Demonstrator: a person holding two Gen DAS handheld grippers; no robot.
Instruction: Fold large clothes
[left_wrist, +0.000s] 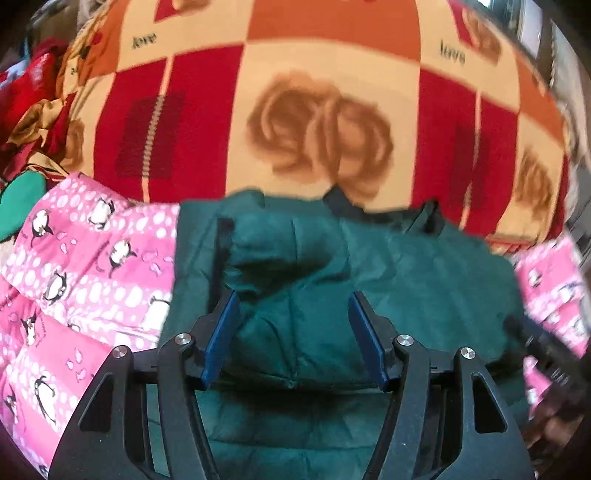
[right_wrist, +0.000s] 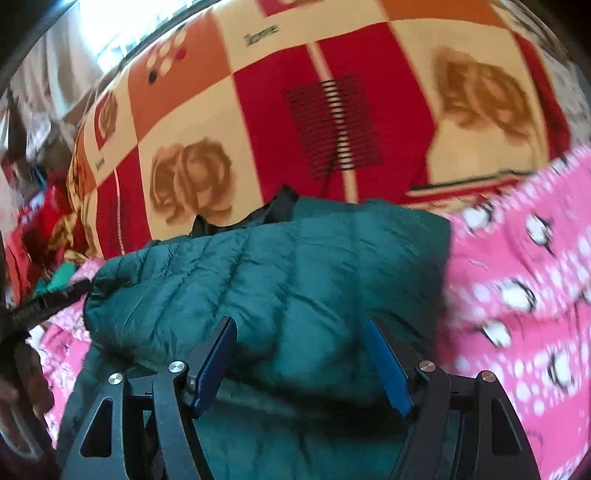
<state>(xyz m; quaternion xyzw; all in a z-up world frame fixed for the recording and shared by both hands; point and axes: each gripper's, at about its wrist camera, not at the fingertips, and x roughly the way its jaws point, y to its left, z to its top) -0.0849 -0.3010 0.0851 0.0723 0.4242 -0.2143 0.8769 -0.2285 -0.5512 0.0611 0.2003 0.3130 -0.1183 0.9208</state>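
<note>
A dark green quilted jacket (left_wrist: 406, 280) lies folded in a bundle on a pink penguin-print blanket (left_wrist: 92, 266). My left gripper (left_wrist: 294, 297) hovers over its near part with the blue pads wide apart; green fabric bulges up between them, and the pads do not press on it. In the right wrist view the same jacket (right_wrist: 258, 273) fills the middle, its black collar at the far edge. My right gripper (right_wrist: 300, 322) stands open just above the puffy surface, holding nothing. The left gripper (right_wrist: 44, 299) shows as a dark bar at the jacket's left edge.
Beyond the jacket spreads a red, orange and cream checked blanket (left_wrist: 314, 110) with brown rose prints. Red and green clothes (left_wrist: 22, 147) are heaped at the far left. The pink blanket (right_wrist: 517, 277) continues on the right. A hand (right_wrist: 14, 398) shows at the lower left.
</note>
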